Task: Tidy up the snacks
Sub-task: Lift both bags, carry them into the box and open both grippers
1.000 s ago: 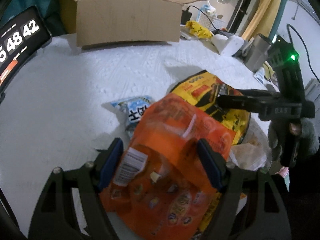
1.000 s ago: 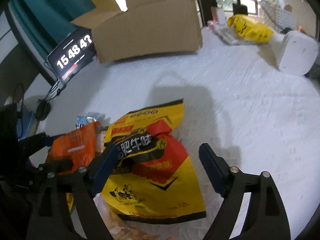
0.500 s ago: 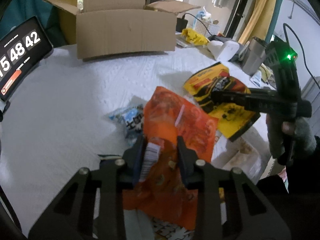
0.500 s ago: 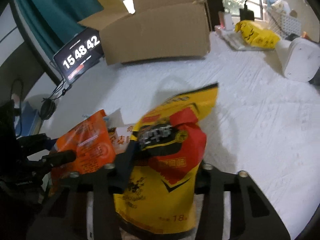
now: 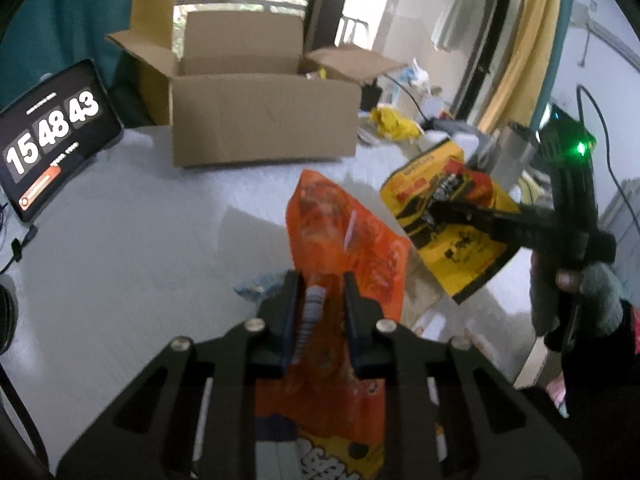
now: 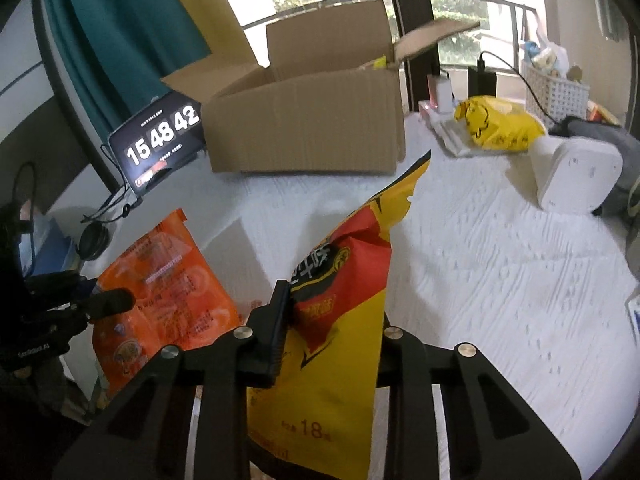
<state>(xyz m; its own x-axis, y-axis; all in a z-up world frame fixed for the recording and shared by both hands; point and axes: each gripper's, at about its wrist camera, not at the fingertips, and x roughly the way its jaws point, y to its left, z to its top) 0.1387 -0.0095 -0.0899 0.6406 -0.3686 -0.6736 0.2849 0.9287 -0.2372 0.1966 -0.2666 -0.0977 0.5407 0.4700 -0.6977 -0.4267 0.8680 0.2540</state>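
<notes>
Left gripper [image 5: 318,294] fingers pinch crinkly orange pouch [image 5: 352,240]; right gripper [image 6: 332,320] fingers clamp glossy yellow bag [image 6: 340,360].

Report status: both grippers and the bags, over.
Left gripper shut on orange snack bag. Right gripper shut on yellow snack bag. Both lifted. Open cardboard box ahead, path clear.

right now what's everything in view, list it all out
orange snack bag: 1, orange, lifted off the table, clamped in the left gripper
yellow snack bag: 1, yellow, red and black, lifted, clamped in the right gripper
cardboard box: 1, brown, open, far end of table
clock tablet: 1, black, left of box
blue snack packet: 1, pale blue, on table behind orange bag
yellow plastic bag: 1, right of box
white device: 1, far right
table: 1, white
left gripper: black, shut
right gripper: black, shut
</notes>
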